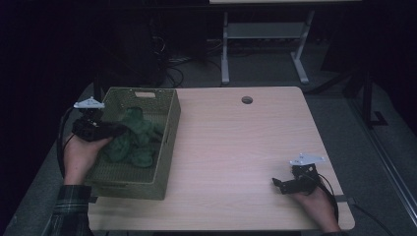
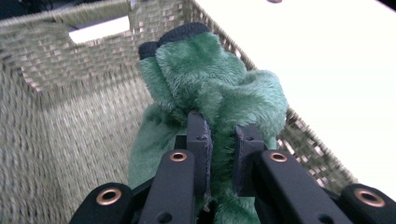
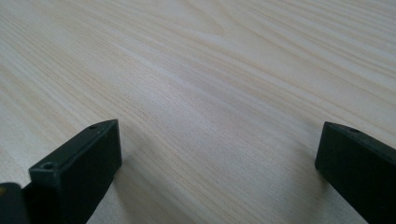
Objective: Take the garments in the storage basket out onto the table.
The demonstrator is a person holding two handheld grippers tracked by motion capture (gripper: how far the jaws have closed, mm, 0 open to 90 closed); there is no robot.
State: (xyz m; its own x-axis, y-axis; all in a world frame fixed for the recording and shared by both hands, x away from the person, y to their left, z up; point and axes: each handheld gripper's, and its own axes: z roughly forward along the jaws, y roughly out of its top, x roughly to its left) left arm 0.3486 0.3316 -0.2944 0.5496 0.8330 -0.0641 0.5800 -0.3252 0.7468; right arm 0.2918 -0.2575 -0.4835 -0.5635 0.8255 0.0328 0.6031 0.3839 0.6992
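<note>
A green plush toy (image 1: 135,137) lies in a woven olive basket (image 1: 169,128) at the table's left. My left gripper (image 1: 120,130) is inside the basket, shut on the plush. In the left gripper view the jaws pinch a fold of green plush (image 2: 219,88), whose dark tips show near the basket's far wall (image 2: 56,32). My right gripper (image 1: 278,183) rests low over the bare wood at the table's front right, open. In the right gripper view my right gripper (image 3: 219,163) has only tabletop (image 3: 210,84) between its wide-apart jaws.
The light wooden table (image 1: 236,142) has a round cable hole (image 1: 247,100) near its far edge. Beyond it stand a white desk frame (image 1: 265,44) and cables on the dark floor. A person's hands hold both grippers.
</note>
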